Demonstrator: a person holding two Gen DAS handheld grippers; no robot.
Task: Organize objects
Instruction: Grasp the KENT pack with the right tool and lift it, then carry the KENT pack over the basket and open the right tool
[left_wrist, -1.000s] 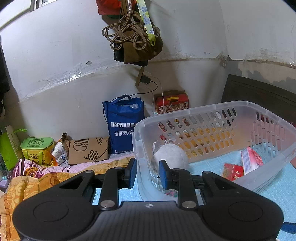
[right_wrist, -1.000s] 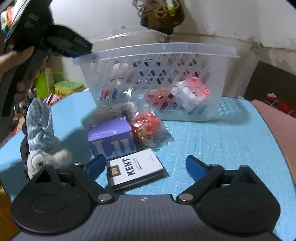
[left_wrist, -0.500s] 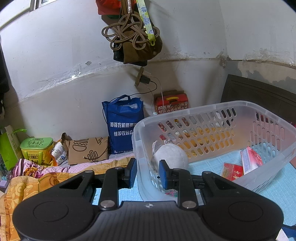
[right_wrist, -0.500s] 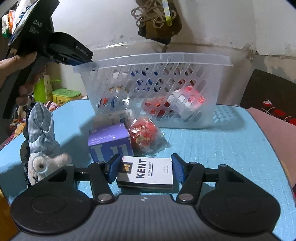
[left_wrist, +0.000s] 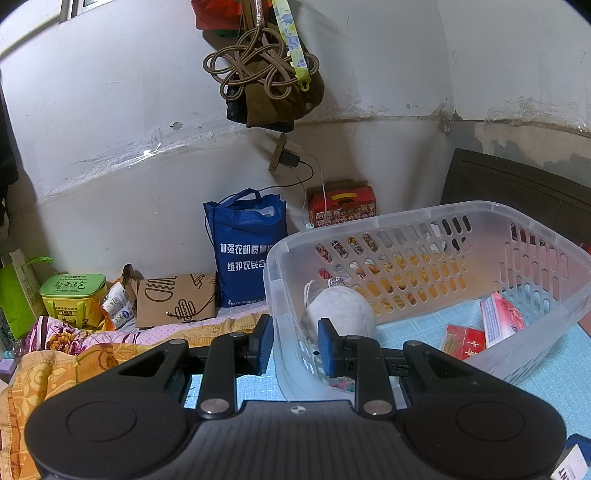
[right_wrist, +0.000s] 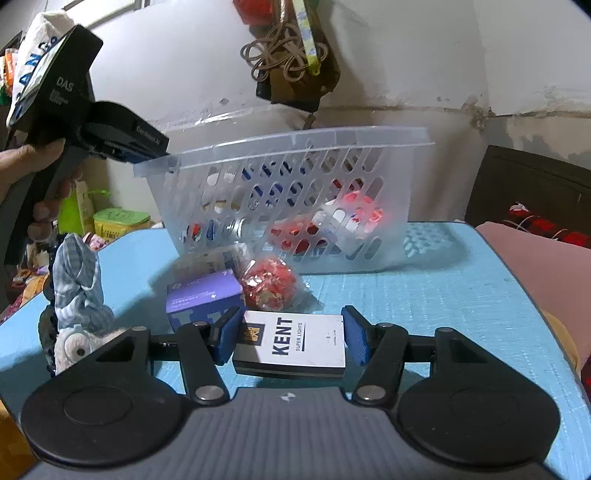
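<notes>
Here the right gripper holds a white KENT cigarette pack between its two blue pads, one pad pressed on each short end. The pack lies flat across the jaws, a little above the light blue mat. Just ahead of this gripper a purple box stands on the mat, and a red wrapped ball lies beside it, to its right. To the left of the gripper a soft toy in striped blue cloth stands near the mat's edge.

Further ahead is the clear plastic basket, tilted so that its left corner is higher. The left gripper pinches this corner: one blue pad is outside the wall and the other inside, with the rim between them. A hand holds that gripper's grip. Inside the basket, right behind the inner pad, a white plush ball rests, and to the right of it two red packs lie on the bottom.
</notes>
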